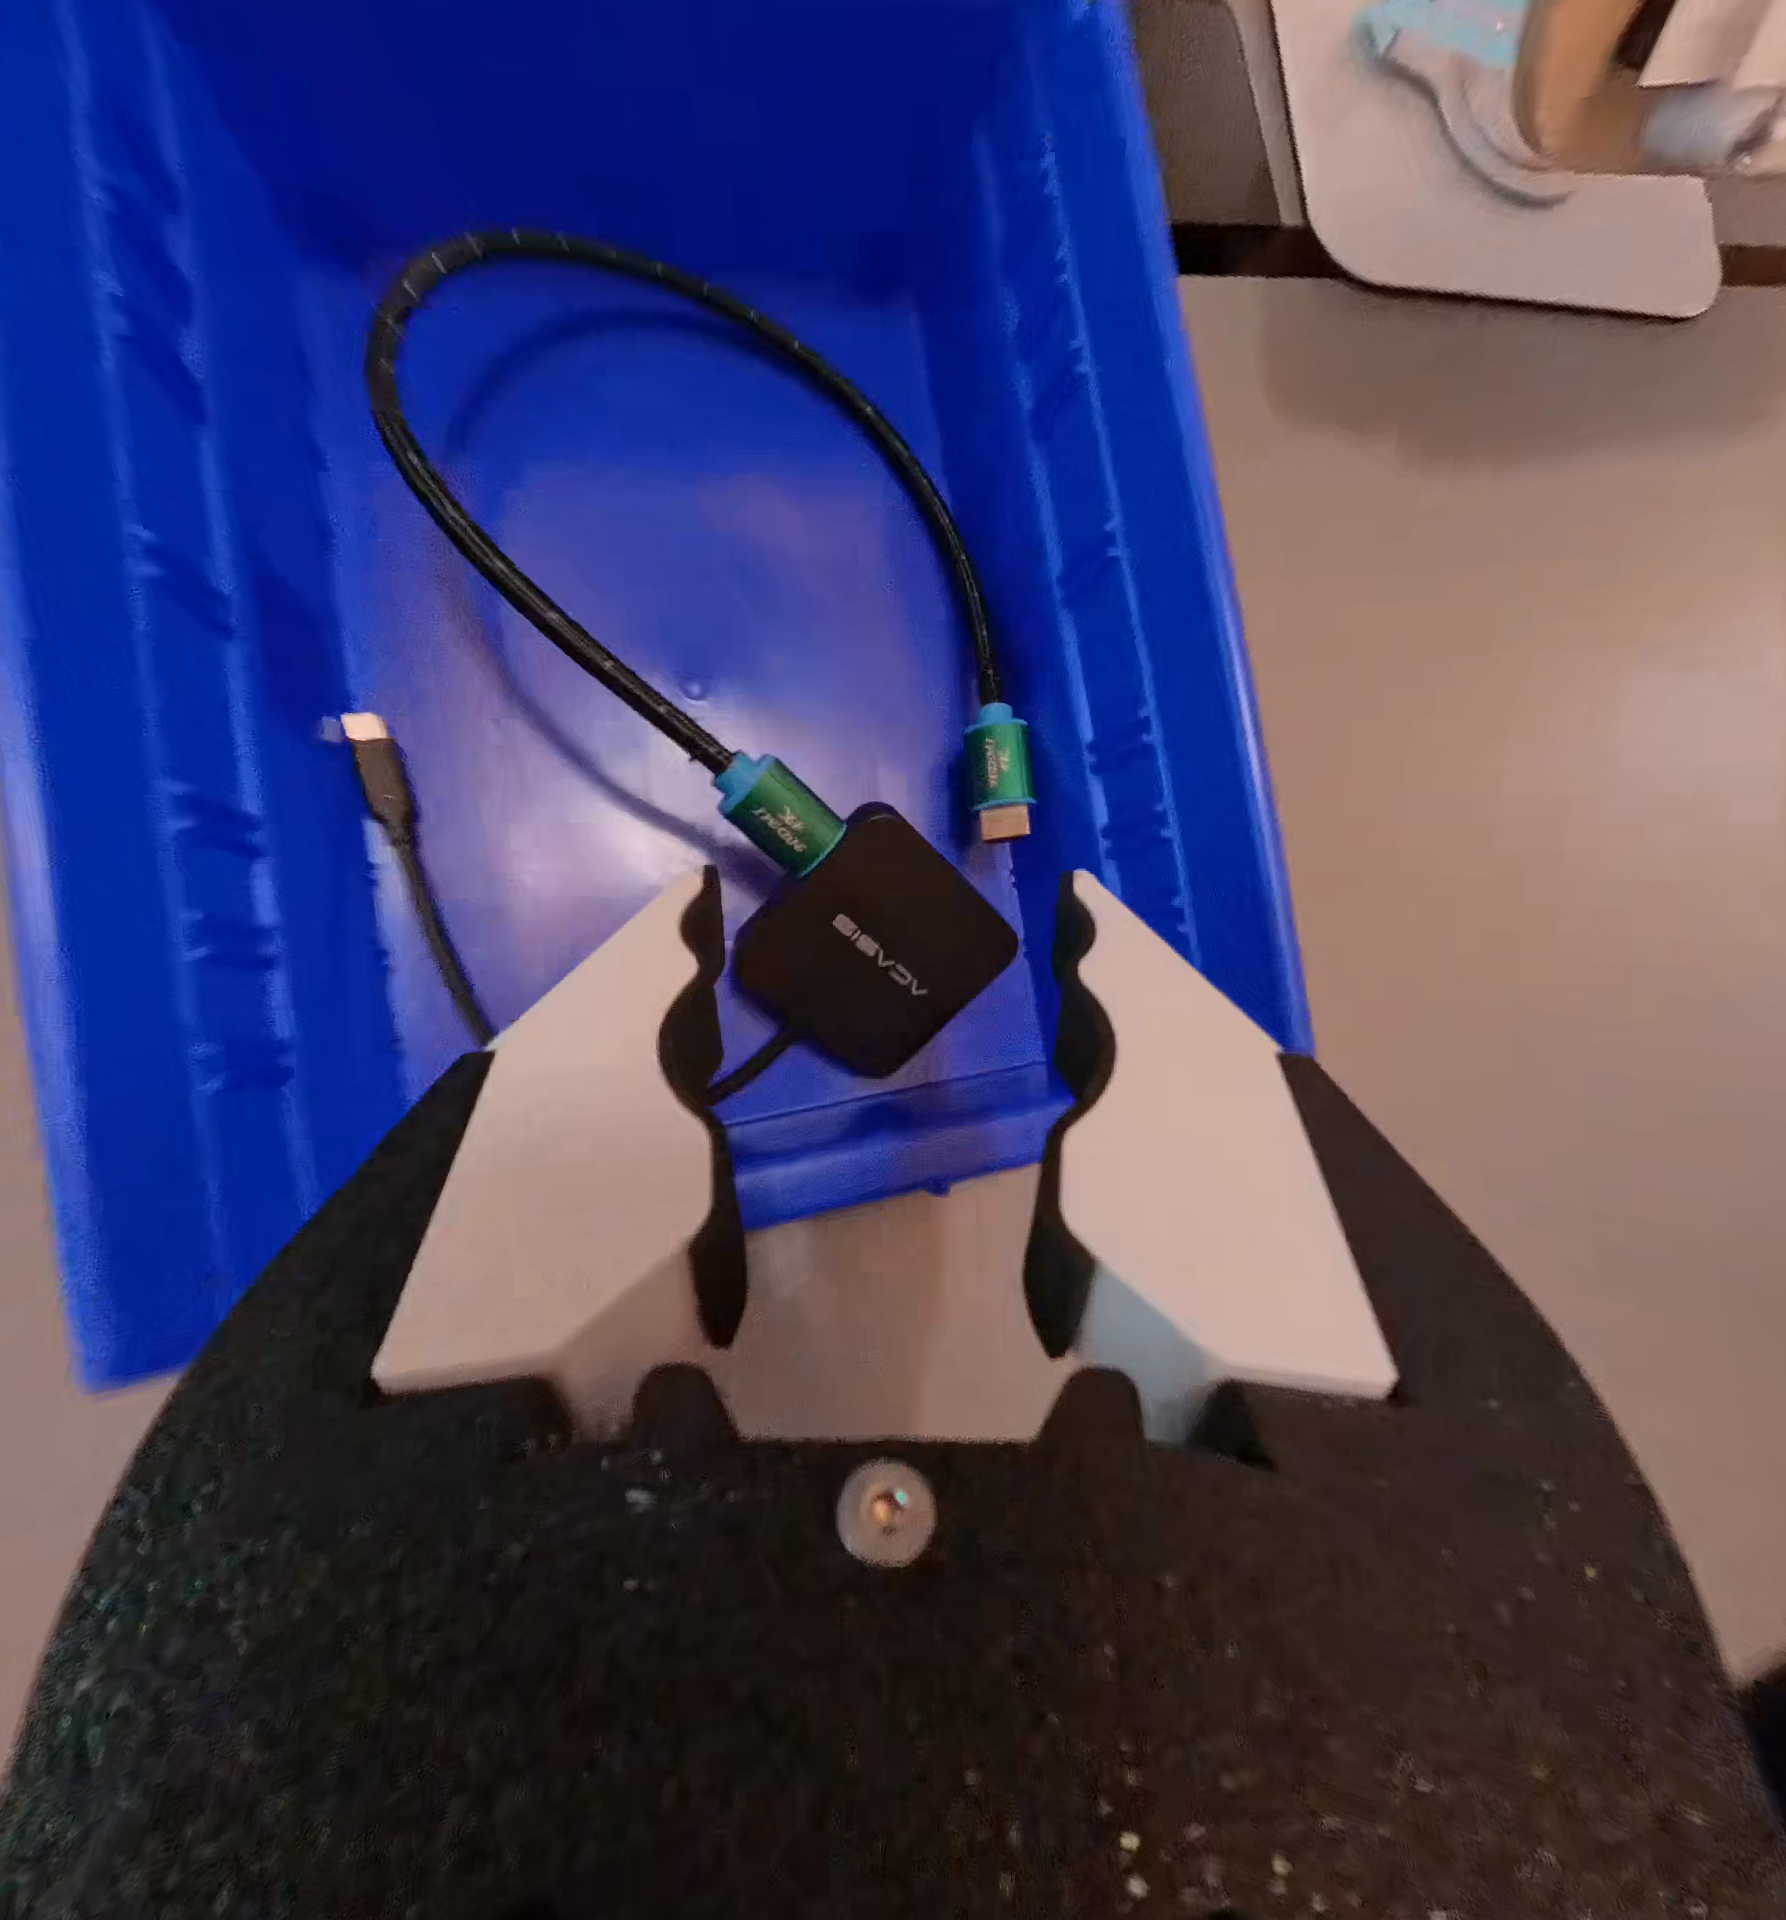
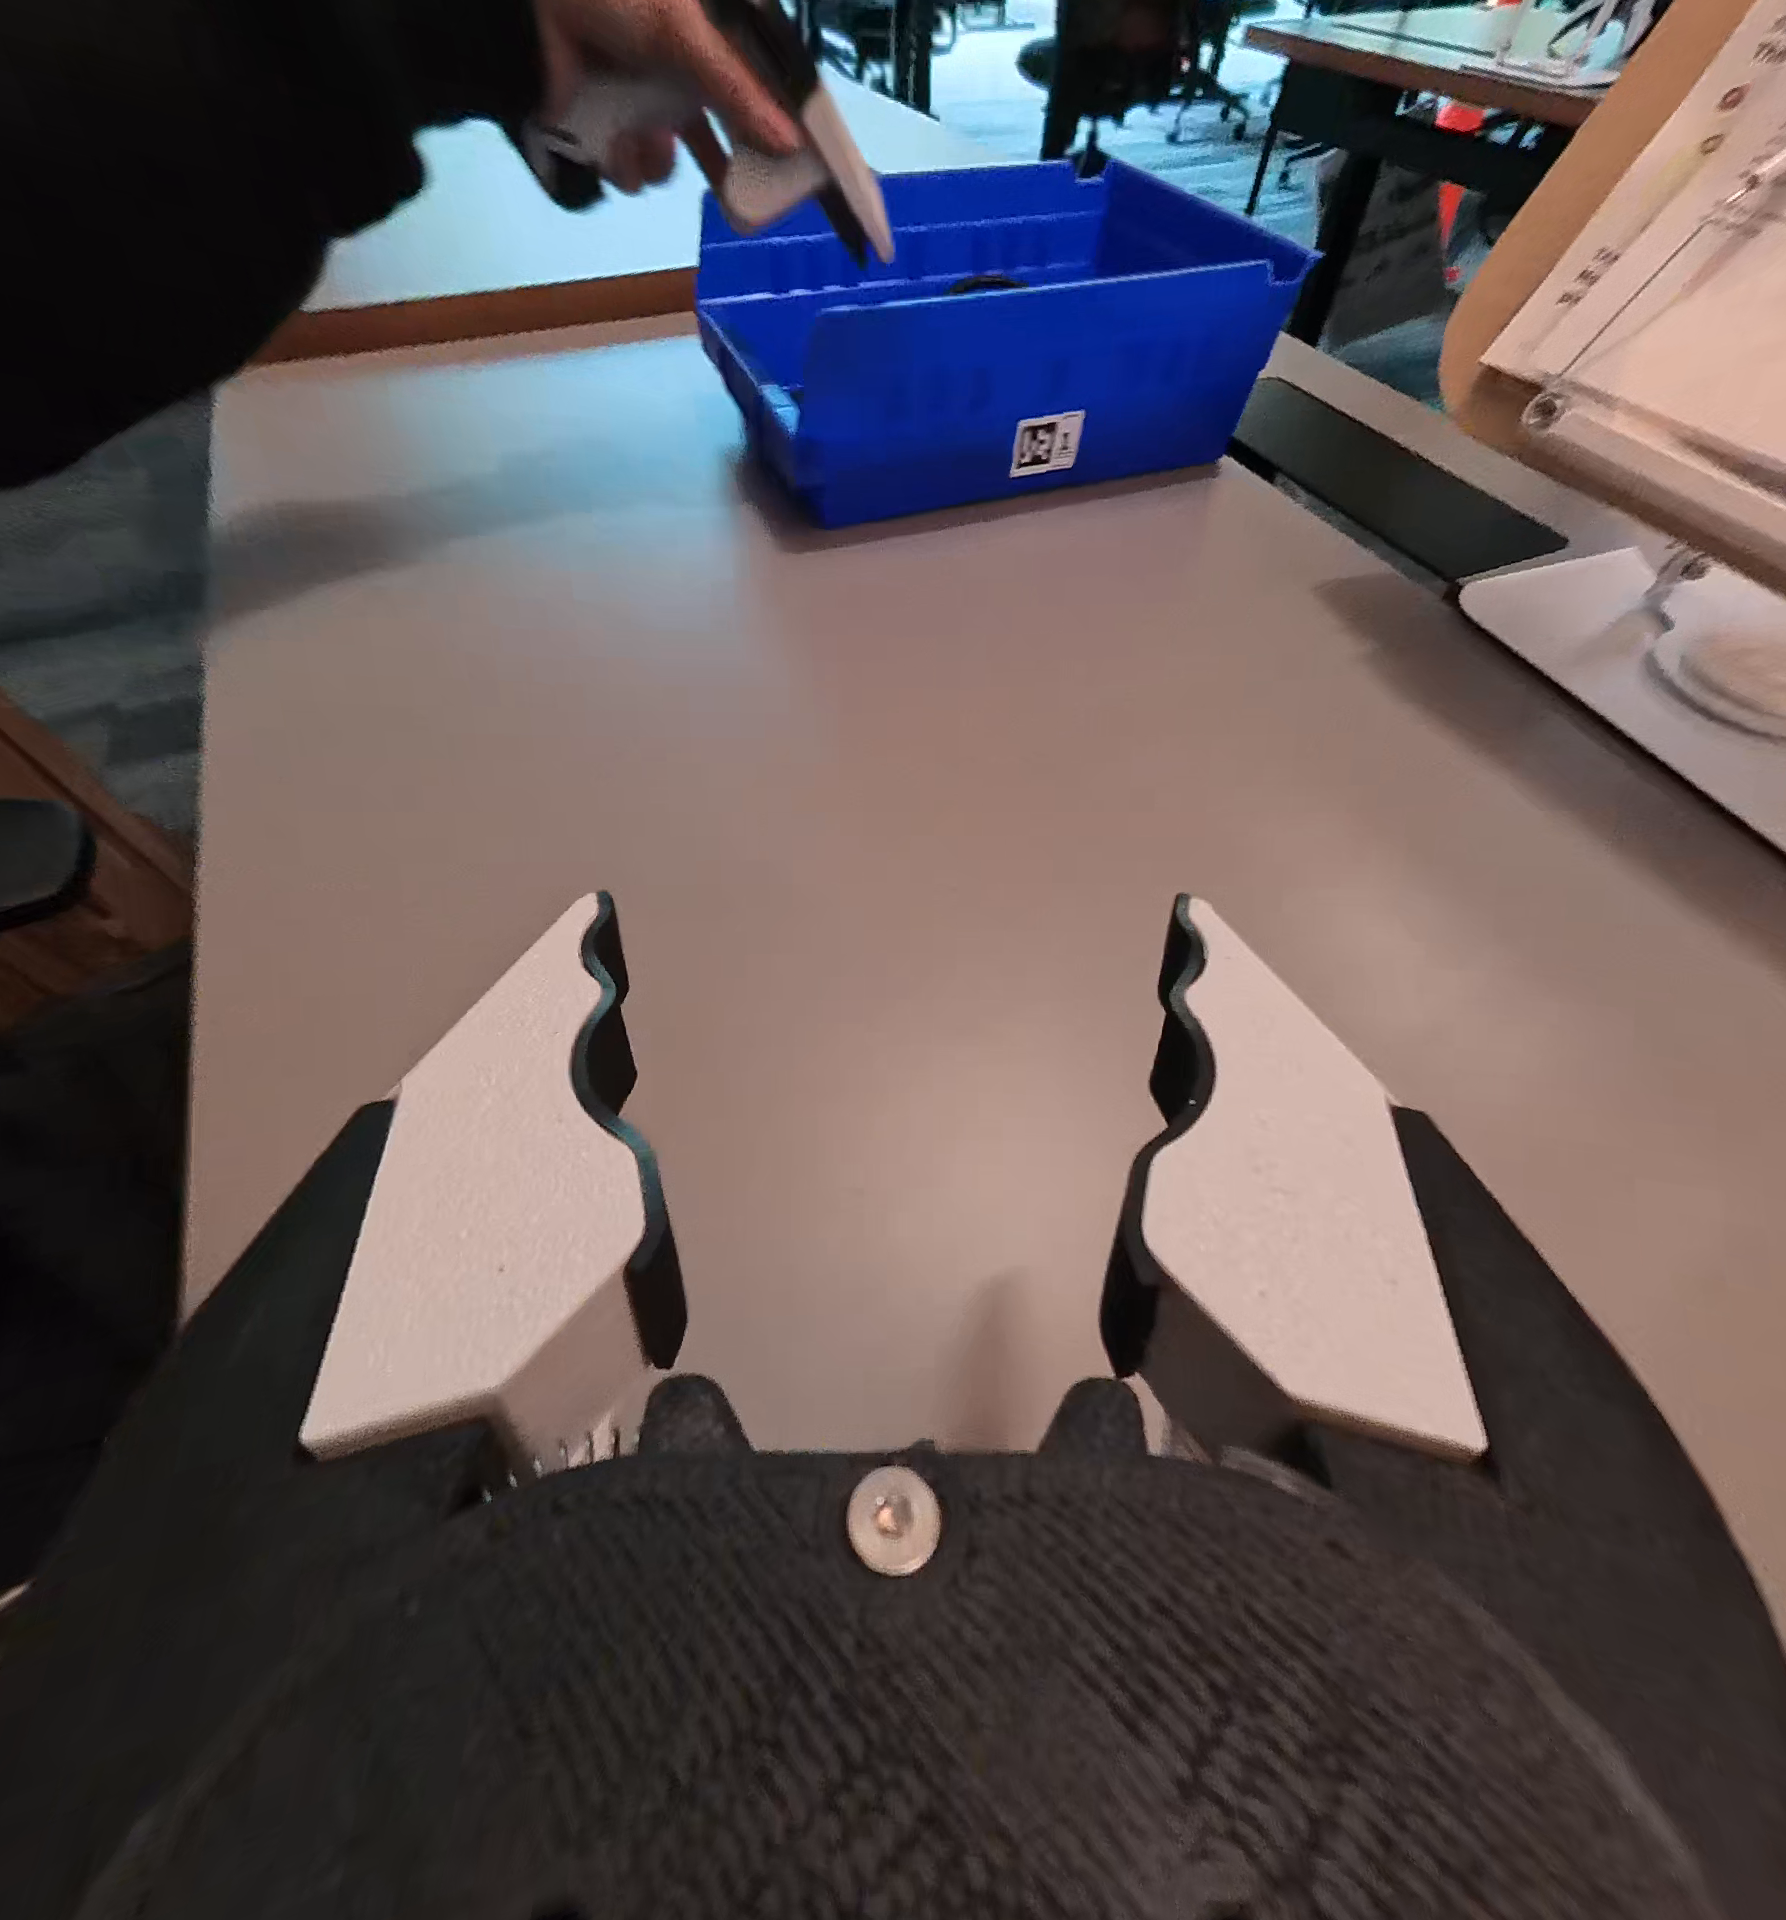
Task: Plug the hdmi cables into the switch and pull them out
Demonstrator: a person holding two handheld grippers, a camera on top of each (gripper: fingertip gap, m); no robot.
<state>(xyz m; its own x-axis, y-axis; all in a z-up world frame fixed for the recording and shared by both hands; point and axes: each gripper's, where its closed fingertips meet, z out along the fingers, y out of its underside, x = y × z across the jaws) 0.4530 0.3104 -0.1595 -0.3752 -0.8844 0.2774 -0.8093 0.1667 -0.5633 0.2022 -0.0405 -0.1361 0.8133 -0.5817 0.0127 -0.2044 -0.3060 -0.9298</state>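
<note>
A black square switch (image 1: 876, 940) lies in a blue bin (image 1: 193, 623), near its front wall. A braided black HDMI cable (image 1: 515, 582) loops across the bin floor. Its one green plug (image 1: 780, 816) sits in the switch; its other green plug (image 1: 995, 774) lies loose to the right. The switch's own thin black lead runs left and ends in a small plug (image 1: 375, 758). My left gripper (image 1: 889, 883) is open and empty, above the switch. My right gripper (image 2: 889, 909) is open and empty over bare table, far from the bin (image 2: 1024, 416). The left gripper also shows in the right wrist view (image 2: 847, 223), above the bin.
The bin stands on a grey table (image 2: 764, 727). A white stand with a clipboard (image 2: 1699, 312) is at the table's right edge. A white base (image 1: 1523, 239) lies beyond the bin. A person's hand and dark sleeve (image 2: 193, 156) hold the left gripper.
</note>
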